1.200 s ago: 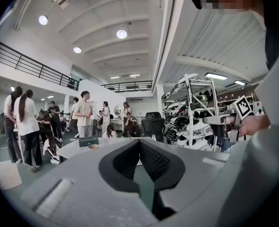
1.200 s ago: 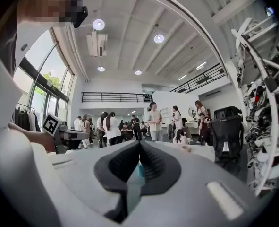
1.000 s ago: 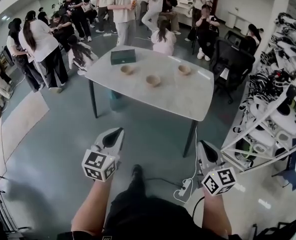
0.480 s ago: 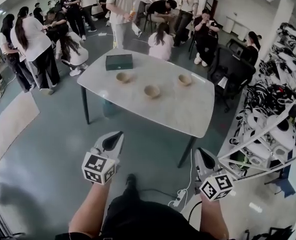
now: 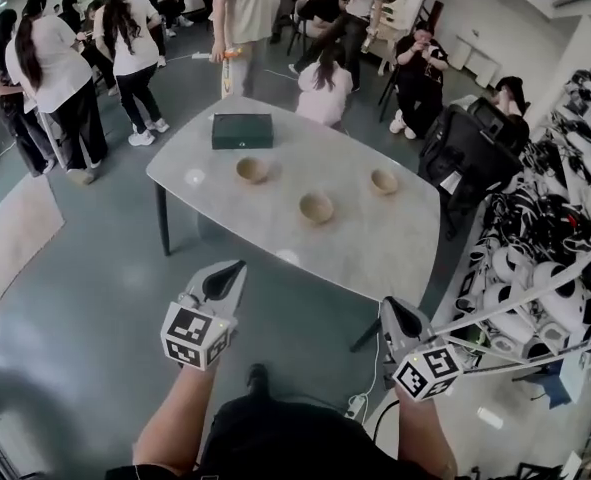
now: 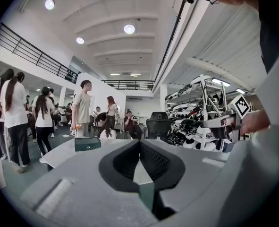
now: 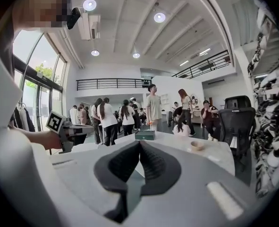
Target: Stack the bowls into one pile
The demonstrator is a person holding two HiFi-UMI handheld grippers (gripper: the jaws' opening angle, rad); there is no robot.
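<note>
We hold both tools low in front of us, short of the counter [image 5: 375,253]. The left hand-held gripper [image 5: 225,278] has its jaws pressed together with nothing between them, and the right hand-held gripper [image 5: 397,316] is closed and empty in the same way.

All three bowls sit apart on the counter, well ahead of both tips. The middle bowl [image 5: 316,207] is the nearest, lying ahead between the two hand-held grippers. The left bowl [image 5: 252,170] is further out, ahead of the left hand-held gripper, with a green box [image 5: 242,130] just beyond it. The right bowl [image 5: 384,181] lies ahead of the right hand-held gripper. None is stacked, so we judge the task has yet to begin and the step in hand is the approach.

To do it well, we should close up to the near edge first, then spread the jaws before the tips reach a bowl. We would take each outer bowl by its rim with the hand-held gripper on its own side, lift it clear and lower it level into the middle bowl. Closing across a rim at a tilt could tip a bowl.
</note>
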